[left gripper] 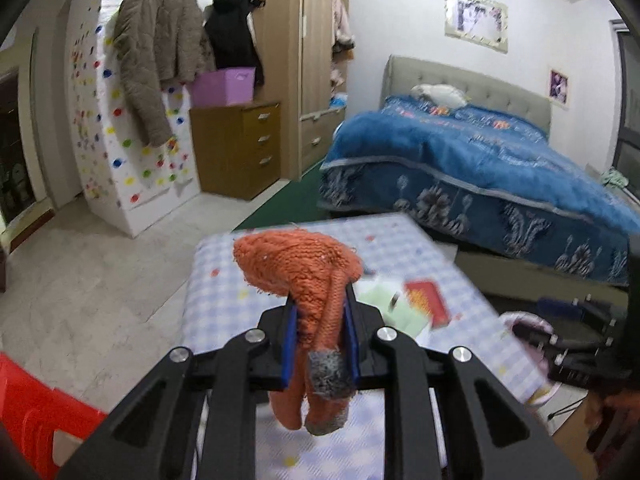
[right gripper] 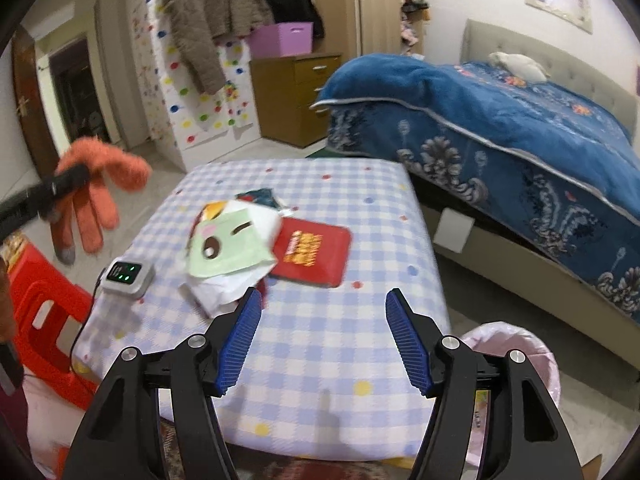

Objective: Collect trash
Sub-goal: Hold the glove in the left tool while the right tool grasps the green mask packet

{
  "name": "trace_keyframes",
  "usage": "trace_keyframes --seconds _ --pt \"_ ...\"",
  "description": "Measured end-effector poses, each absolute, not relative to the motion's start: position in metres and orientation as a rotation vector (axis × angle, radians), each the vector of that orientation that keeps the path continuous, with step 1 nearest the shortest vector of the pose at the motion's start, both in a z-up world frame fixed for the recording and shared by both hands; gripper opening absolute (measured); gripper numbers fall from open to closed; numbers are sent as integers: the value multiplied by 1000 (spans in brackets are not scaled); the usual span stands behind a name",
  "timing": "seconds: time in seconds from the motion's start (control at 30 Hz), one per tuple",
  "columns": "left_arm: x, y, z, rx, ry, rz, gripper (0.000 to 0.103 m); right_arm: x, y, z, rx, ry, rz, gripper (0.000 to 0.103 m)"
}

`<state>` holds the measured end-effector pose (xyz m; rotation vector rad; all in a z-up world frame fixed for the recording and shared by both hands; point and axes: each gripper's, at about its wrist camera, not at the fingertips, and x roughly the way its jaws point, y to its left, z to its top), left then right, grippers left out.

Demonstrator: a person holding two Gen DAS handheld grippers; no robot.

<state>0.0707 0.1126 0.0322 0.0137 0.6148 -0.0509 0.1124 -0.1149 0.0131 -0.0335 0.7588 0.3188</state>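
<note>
above the checked desk [right gripper: 328,344], left claw [left gripper: 320,344] clamped on orange knit glove [left gripper: 304,268], right claw [right gripper: 324,340] spread, empty; loosely pinched, could slip.

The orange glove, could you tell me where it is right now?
The orange glove hangs clamped in the left gripper, lifted off the table's left edge in the right wrist view, above the red stool.

You are in a bedroom with white walls [left gripper: 400,20] and a pale tiled floor [left gripper: 100,272]. Ahead of you stands a bed [left gripper: 480,152] under a blue patterned blanket, against a grey tufted headboard [left gripper: 460,76]. To its left you see a tall wooden wardrobe [left gripper: 288,40], a brown chest of drawers [left gripper: 240,148] carrying a purple bin [left gripper: 224,86], and coats [left gripper: 160,48] hanging over a white cabinet with coloured dots [left gripper: 132,160]. Two framed pictures [left gripper: 476,20] hang on the wall.
</note>
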Motion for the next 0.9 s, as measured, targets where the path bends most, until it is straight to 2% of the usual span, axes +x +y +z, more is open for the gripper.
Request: trace_keyframes --seconds 0.17,0.2,0.27,0.43,0.5,0.6,0.83,0.9 --pt "63 131 -3 -6 692 -22 18 121 -87 4 -37 783 382 64" --pt "64 133 -9 -7 705 -19 18 124 -81 2 -31 783 400 55" --pt "64 137 -15 -14 717 -20 18 130 -73 -2 -20 789 418 43" --pt "71 139 -24 -11 733 -27 18 154 -56 -16 -7 826 439 46" --pt "75 137 -26 -8 740 -29 18 164 -54 -22 6 842 442 58" --pt "80 137 -31 -5 749 -27 18 178 -52 -29 24 866 448 61" --pt "85 139 -39 -2 773 -20 18 203 -51 -46 121 934 502 61" --pt "85 138 -40 0 777 -18 18 205 -52 -47 156 944 519 58"
